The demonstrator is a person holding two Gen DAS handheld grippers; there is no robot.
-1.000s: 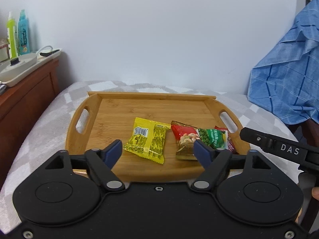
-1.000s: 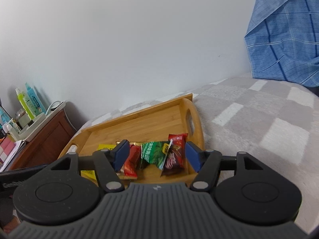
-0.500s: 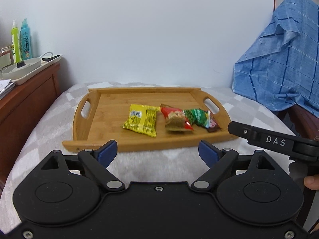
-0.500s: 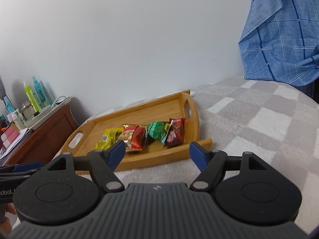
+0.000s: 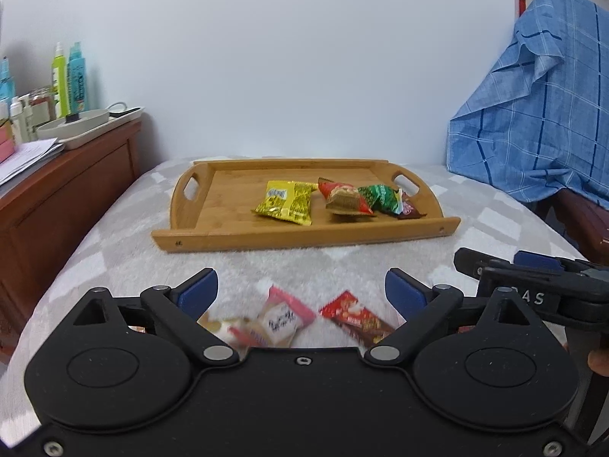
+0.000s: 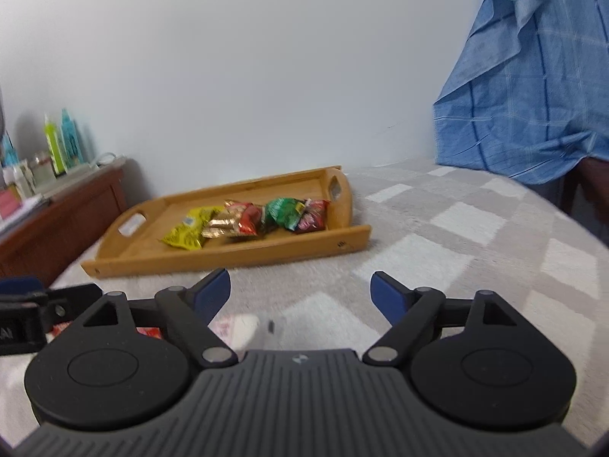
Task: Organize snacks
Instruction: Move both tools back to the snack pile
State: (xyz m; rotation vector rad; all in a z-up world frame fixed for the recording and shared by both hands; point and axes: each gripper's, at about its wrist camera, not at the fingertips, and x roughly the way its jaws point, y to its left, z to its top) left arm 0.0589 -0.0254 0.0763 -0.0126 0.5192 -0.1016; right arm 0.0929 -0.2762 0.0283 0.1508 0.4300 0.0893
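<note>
A wooden tray (image 5: 236,234) (image 6: 281,251) lies on the grey checked bed. In it are a yellow packet (image 5: 285,202) (image 6: 186,230), a red packet (image 5: 344,200) (image 6: 238,219), a green packet (image 5: 380,198) (image 6: 283,213) and a dark red packet (image 5: 409,209) (image 6: 314,217). My left gripper (image 5: 300,291) is open and empty, well short of the tray. Under it on the bed lie a pink-and-white packet (image 5: 283,318) and a red bar (image 5: 357,316). My right gripper (image 6: 300,291) is open and empty; a pale packet (image 6: 232,327) lies below it. It also shows in the left wrist view (image 5: 533,285).
A brown wooden cabinet (image 5: 64,198) stands left of the bed, with bottles (image 5: 70,80), a white tray and papers on top. A blue checked cloth (image 5: 533,114) (image 6: 533,83) hangs at the right. A white wall is behind the tray.
Both grippers have pulled back from the tray toward the near side of the bed. Loose packets on the bed have come into view beneath them. Both stay open.
</note>
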